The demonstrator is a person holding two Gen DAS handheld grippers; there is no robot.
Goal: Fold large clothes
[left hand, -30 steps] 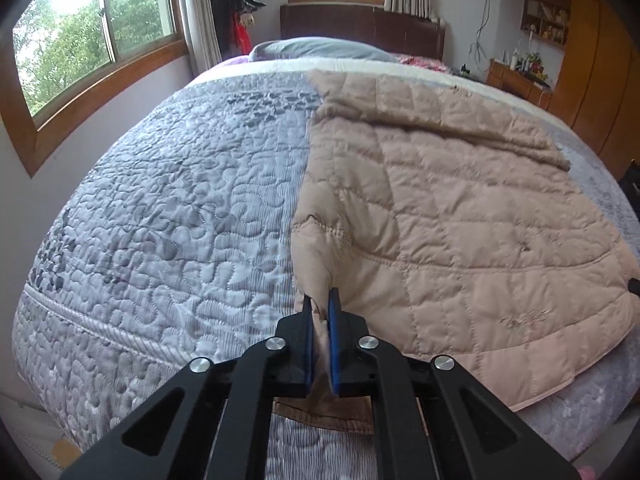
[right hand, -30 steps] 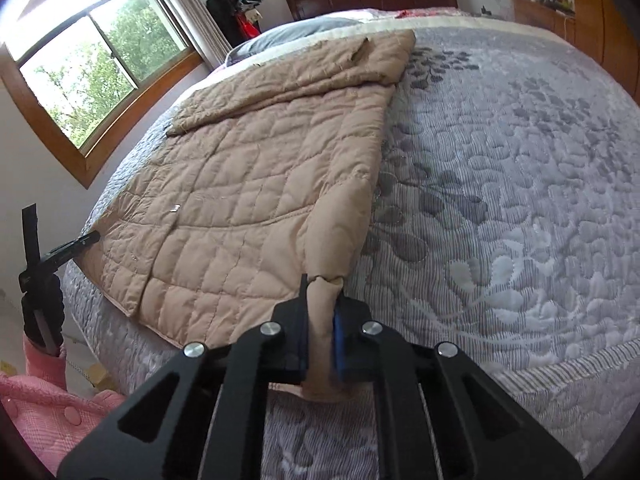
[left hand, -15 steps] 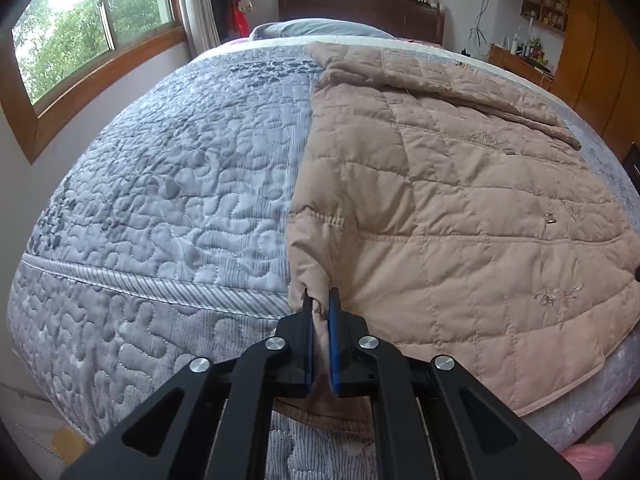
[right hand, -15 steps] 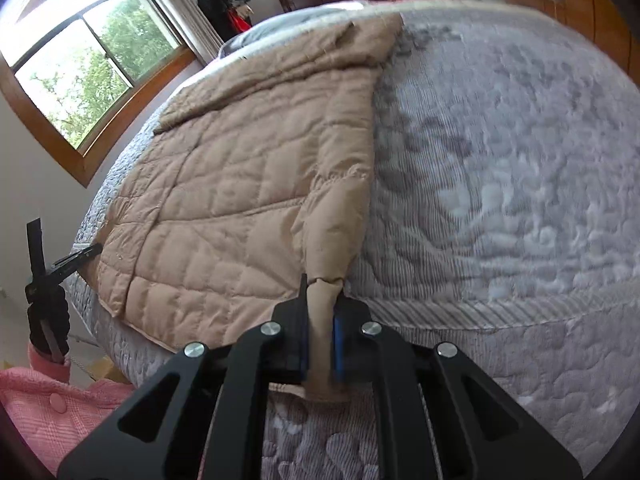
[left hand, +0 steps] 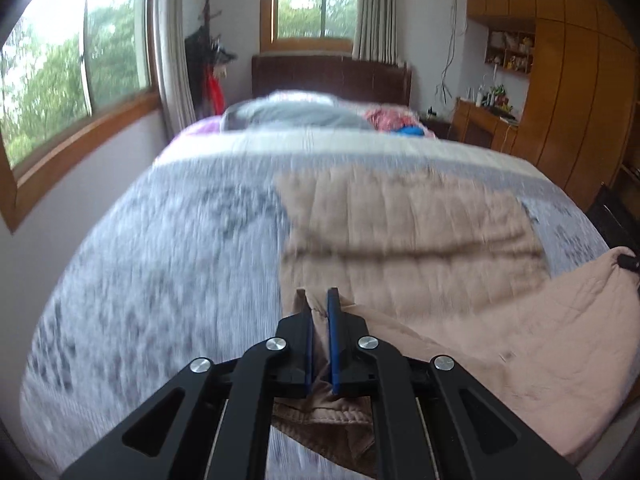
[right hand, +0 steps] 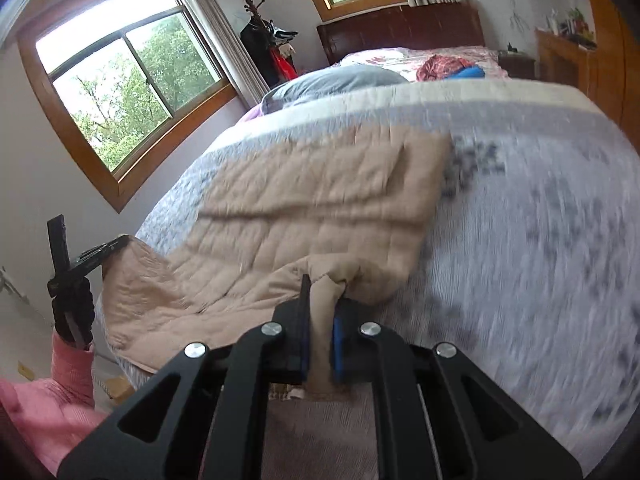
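A large tan quilted coat (left hand: 412,232) lies on the bed's grey patterned bedspread (left hand: 168,264); it also shows in the right wrist view (right hand: 320,208). My left gripper (left hand: 318,296) is shut on the coat's near left corner, lifted off the bed. My right gripper (right hand: 320,284) is shut on the near right corner, also lifted. The near edge of the coat hangs raised between the two grippers. The left gripper shows at the left of the right wrist view (right hand: 100,252). Both views are motion-blurred.
Pillows (left hand: 296,114) and a dark headboard (left hand: 332,76) are at the bed's far end. Windows (left hand: 76,80) line the left wall. A wooden wardrobe (left hand: 576,92) and a desk (left hand: 484,124) stand at the right. A pink sleeve (right hand: 52,392) is at lower left.
Both grippers have risen and moved forward over the bed, lifting the coat's near edge off the bedspread. The cameras now look more level across the room.
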